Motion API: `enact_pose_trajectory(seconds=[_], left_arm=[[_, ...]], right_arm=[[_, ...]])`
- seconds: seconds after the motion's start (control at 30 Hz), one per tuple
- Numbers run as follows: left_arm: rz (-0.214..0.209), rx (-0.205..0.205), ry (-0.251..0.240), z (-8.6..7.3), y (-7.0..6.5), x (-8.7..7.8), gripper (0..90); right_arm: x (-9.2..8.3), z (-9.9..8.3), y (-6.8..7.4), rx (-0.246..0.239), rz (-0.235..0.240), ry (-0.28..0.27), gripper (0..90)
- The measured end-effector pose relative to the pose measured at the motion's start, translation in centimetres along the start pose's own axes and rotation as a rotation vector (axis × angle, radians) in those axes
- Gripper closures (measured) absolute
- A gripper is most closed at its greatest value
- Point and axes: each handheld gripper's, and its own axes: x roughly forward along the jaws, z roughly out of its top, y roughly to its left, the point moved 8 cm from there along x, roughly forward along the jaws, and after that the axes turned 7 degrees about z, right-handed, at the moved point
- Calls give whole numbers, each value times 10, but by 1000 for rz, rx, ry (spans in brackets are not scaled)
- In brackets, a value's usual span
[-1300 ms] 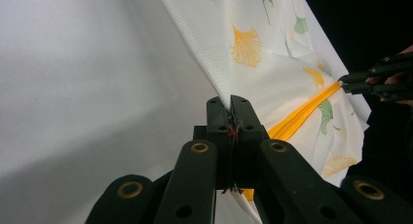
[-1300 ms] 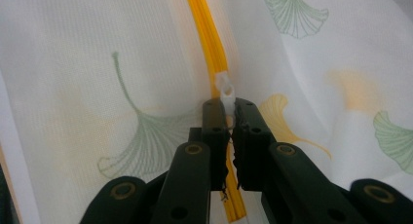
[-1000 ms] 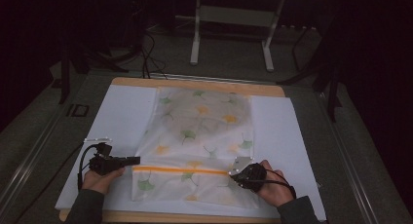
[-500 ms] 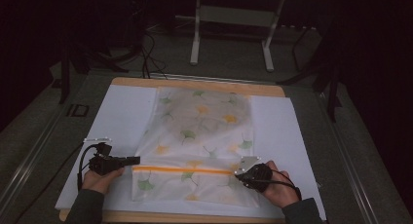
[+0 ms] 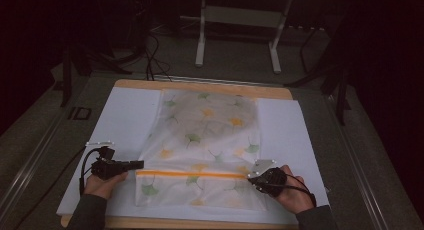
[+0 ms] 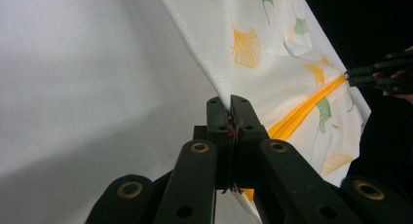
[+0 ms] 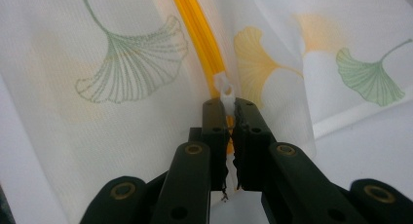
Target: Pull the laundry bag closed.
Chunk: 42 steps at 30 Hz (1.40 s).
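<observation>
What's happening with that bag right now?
A person holds a zippered mesh bag, printed with ginkgo leaves, flat on the white table cover. The left hand-held gripper is shut on the bag's edge at one end of the orange zipper. The right hand-held gripper is shut on the white zipper pull at the other end.

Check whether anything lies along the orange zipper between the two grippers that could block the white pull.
Nothing visible does. The right gripper is shut on the white pull at one end of the orange zipper, the left gripper is shut on the mesh bag at the other end, and the zipper line between them lies bare.
</observation>
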Motion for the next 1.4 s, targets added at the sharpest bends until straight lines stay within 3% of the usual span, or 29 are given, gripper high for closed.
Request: enact_pose_trajectory(seconds=[0.5, 1.0, 1.2, 1.4], left_arm=[[0, -6, -2, 0, 0, -1, 889], [-8, -2, -2, 1, -1, 0, 888], [2, 4, 2, 0, 0, 0, 888], [8, 11, -1, -1, 0, 1, 874]], right_arm=[[-6, -17, -8, 45, -11, -4, 847], [-10, -34, -12, 107, 10, -33, 848], [-6, -36, -11, 119, 15, -33, 847], [-1, -40, -6, 152, 31, -71, 831]])
